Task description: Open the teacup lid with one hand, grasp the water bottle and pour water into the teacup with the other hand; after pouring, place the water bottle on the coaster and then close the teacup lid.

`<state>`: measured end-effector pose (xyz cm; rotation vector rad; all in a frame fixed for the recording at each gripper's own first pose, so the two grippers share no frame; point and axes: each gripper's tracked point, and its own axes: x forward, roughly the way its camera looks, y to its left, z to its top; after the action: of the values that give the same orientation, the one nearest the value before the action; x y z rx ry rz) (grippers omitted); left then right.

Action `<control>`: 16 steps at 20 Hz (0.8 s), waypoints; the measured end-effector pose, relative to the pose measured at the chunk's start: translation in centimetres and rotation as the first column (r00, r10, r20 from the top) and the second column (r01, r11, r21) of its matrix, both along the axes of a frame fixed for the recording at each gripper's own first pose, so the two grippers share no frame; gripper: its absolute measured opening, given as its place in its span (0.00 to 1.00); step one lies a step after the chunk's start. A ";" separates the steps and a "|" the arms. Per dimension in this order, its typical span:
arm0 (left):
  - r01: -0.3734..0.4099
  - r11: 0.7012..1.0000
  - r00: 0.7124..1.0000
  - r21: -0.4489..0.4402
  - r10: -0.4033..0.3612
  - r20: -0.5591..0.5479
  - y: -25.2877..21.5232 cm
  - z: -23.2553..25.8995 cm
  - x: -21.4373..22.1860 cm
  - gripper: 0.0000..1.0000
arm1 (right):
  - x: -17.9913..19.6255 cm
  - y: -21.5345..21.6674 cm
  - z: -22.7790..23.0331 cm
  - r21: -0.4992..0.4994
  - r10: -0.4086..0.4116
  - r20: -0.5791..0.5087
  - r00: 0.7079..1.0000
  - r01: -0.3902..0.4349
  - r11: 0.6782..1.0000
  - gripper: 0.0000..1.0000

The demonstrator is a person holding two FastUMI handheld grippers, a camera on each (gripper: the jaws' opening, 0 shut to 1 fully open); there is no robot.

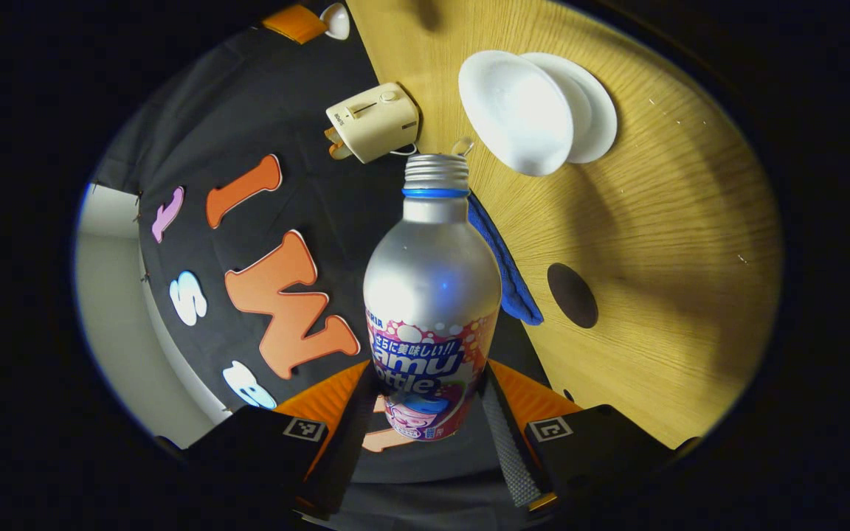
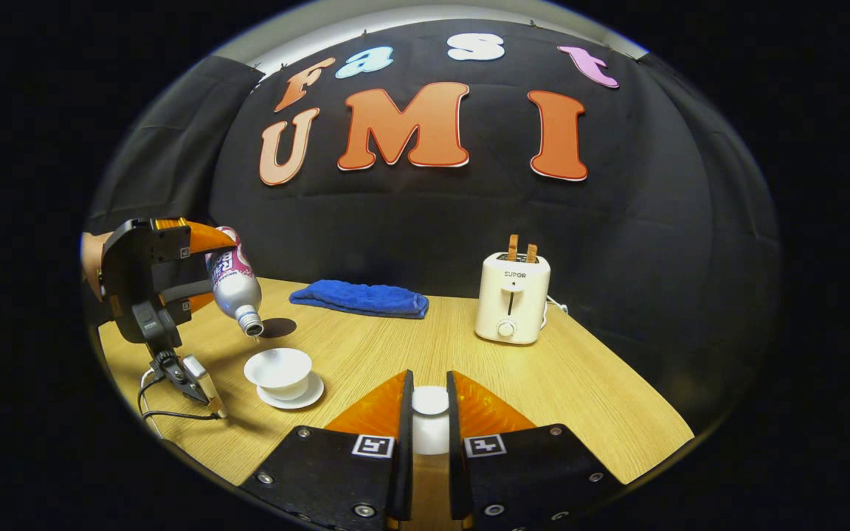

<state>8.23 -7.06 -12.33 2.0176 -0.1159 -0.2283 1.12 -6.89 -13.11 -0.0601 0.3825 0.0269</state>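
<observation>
My left gripper (image 1: 425,394) is shut on a silver water bottle (image 1: 431,280) with a pink and purple label, gripping its lower body. In the right gripper view that bottle (image 2: 233,284) is tilted, its uncapped mouth pointing down just above and behind the open white teacup (image 2: 278,367) on its saucer (image 2: 299,398). In the left gripper view the teacup (image 1: 517,110) lies beyond the bottle mouth. My right gripper (image 2: 429,387) is shut on the white teacup lid (image 2: 430,417), held over the table to the cup's right. A dark round coaster (image 1: 571,295) lies on the wooden table (image 1: 654,243).
A folded blue towel (image 2: 358,299) lies at the table's back, and a cream toaster (image 2: 511,299) stands at the back right. A cable with a clip (image 2: 192,380) hangs from the left gripper near the table's front left edge.
</observation>
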 end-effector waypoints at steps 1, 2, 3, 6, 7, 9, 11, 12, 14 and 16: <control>0.003 1.000 1.000 0.008 -0.003 -0.001 0.0 0.1 0.1 0.87 | 0.0 0.0 0.0 0.001 0.000 0.000 1.000 0.000 1.000 0.20; 0.005 1.000 1.000 0.013 -0.005 0.001 0.0 0.0 0.2 0.84 | 0.0 0.1 -0.1 0.002 0.004 -0.001 1.000 -0.004 1.000 0.20; 0.010 1.000 1.000 0.018 -0.010 0.006 0.0 0.2 0.2 0.82 | 0.0 0.1 -0.1 0.000 0.004 0.000 1.000 -0.004 1.000 0.20; 0.022 0.999 0.999 0.037 -0.022 0.023 -0.2 0.7 0.4 0.84 | 0.1 0.2 -0.1 -0.002 0.009 0.001 1.000 -0.009 1.000 0.20; 0.026 0.999 0.999 0.040 -0.027 0.029 -0.2 0.9 0.5 0.84 | 0.2 0.3 -0.1 -0.001 0.011 0.002 1.000 -0.011 1.000 0.20; 0.034 0.998 0.998 0.047 -0.036 0.042 -0.3 1.5 0.6 0.84 | 0.1 0.4 -0.1 -0.003 0.015 0.003 1.000 -0.015 1.000 0.20; 0.040 0.998 0.997 0.057 -0.043 0.059 -0.4 2.1 0.7 0.82 | 0.2 0.5 0.0 -0.002 0.019 0.005 1.000 -0.019 1.000 0.20; 0.042 0.997 0.997 0.060 -0.046 0.068 -0.5 2.3 0.9 0.82 | 0.2 0.5 0.0 -0.002 0.021 0.007 1.000 -0.021 1.000 0.20; 0.048 0.997 0.995 0.066 -0.053 0.089 -0.4 3.5 0.6 0.84 | 0.2 0.9 0.0 -0.001 0.026 0.007 1.000 -0.026 1.000 0.20; 0.054 0.996 0.992 0.072 -0.061 0.107 -0.4 4.4 0.6 0.84 | 0.3 1.1 -0.1 -0.005 0.033 0.006 0.999 -0.033 0.999 0.20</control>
<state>8.83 -7.43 -7.96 2.0974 -0.2383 -0.1599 1.41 -5.82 -13.24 -0.0714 0.3757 0.0583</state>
